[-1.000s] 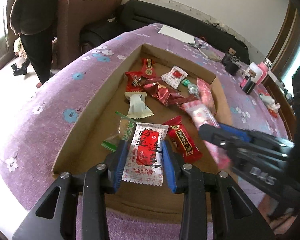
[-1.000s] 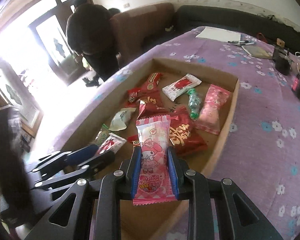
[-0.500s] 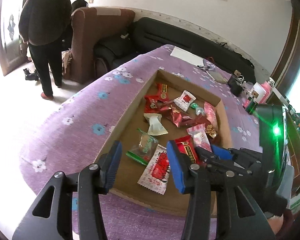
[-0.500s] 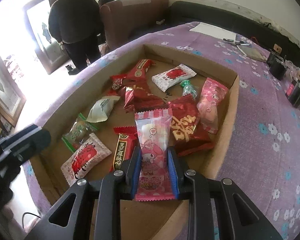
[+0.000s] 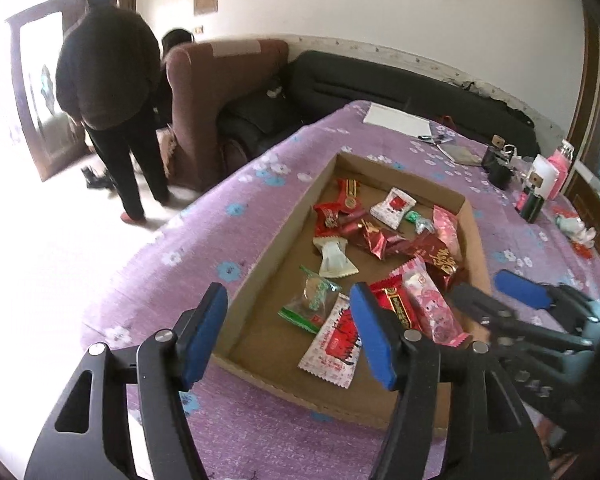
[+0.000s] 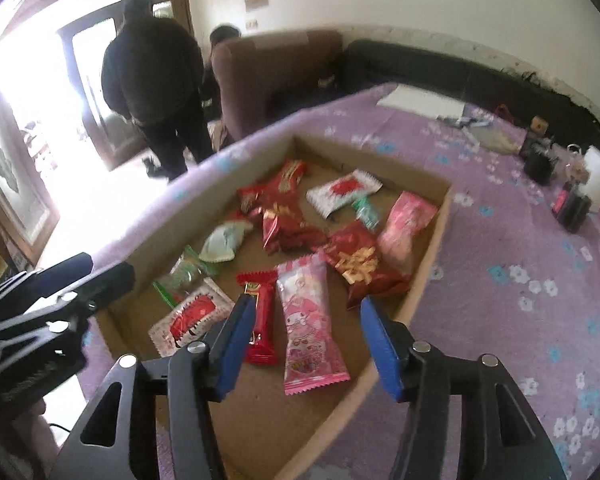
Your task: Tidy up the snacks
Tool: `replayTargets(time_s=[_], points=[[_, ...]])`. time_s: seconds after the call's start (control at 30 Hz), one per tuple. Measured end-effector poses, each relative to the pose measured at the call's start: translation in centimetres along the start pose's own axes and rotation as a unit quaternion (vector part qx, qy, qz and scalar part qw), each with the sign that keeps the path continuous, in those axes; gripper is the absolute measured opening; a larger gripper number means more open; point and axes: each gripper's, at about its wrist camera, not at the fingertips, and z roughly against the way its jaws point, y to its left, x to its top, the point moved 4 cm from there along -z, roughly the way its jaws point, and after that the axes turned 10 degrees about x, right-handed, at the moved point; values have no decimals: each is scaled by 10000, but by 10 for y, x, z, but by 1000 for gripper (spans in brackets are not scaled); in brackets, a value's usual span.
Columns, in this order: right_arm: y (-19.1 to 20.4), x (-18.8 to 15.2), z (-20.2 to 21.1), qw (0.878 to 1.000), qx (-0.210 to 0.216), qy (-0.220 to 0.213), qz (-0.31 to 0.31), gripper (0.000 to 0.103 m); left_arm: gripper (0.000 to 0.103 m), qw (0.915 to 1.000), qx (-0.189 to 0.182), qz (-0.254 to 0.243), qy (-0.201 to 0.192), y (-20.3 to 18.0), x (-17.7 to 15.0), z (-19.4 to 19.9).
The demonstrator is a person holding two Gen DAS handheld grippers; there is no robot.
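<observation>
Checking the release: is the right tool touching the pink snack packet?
Apart. The right wrist view shows the right tool open, the pink snack packet lying between its fingers with gaps either side.

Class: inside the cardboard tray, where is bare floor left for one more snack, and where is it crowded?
Bare cardboard lies along the cardboard tray's left wall and at its near edge, below the white-and-red packet and pink packet. The middle and far right are crowded with the red wrappers.

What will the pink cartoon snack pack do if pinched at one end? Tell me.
The pink cartoon snack pack looks puffy and glossy, so it probably sags and may slip between the pads. It lies flat in the cardboard tray, so it is unlikely to roll.
</observation>
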Motion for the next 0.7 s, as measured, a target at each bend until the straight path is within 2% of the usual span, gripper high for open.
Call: replayTargets(time_s=[0.1, 0.43, 0.7], points=[[-7, -2, 14, 9996, -14, -226, -157, 60, 78, 9997, 211, -95, -125, -3, 0, 5], [-35, -23, 38, 9966, -335, -461, -599, 64, 78, 9986, 249, -465, -61, -28, -7, 9], [-39, -37, 48, 9952, -611, -519, -564, 70, 78, 9971, 208, -730, -12, -49, -16, 16]])
